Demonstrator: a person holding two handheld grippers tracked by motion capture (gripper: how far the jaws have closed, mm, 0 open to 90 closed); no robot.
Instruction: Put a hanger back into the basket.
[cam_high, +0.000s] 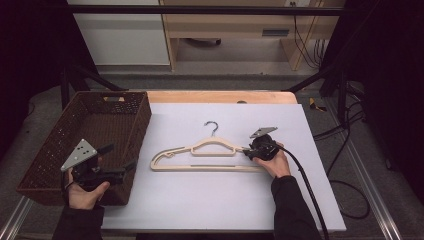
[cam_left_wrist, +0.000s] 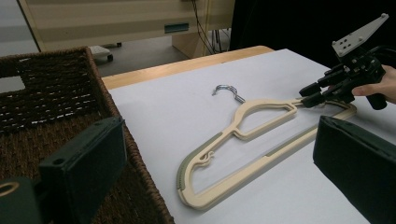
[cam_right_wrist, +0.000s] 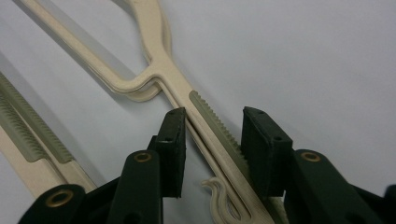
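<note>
A cream plastic hanger (cam_high: 210, 167) (cam_left_wrist: 261, 168) (cam_right_wrist: 159, 56) with a metal hook lies flat on the white sheet (cam_high: 210, 200), hook pointing away from me. My right gripper (cam_high: 246, 151) (cam_left_wrist: 310, 93) (cam_right_wrist: 212, 126) is low at the hanger's right shoulder. Its two pads straddle the ribbed arm closely, and a thin gap remains on each side. My left gripper (cam_high: 119, 157) (cam_left_wrist: 219, 140) is held over the near right corner of the basket (cam_high: 142, 125), jaws wide open with nothing in them, pointing toward the hanger.
The dark woven basket (cam_left_wrist: 93, 70) stands at the table's left, its inside bare. A wooden table edge (cam_high: 220, 96) runs along the far side. The right gripper's black cable (cam_high: 305, 180) trails back over the sheet's near right.
</note>
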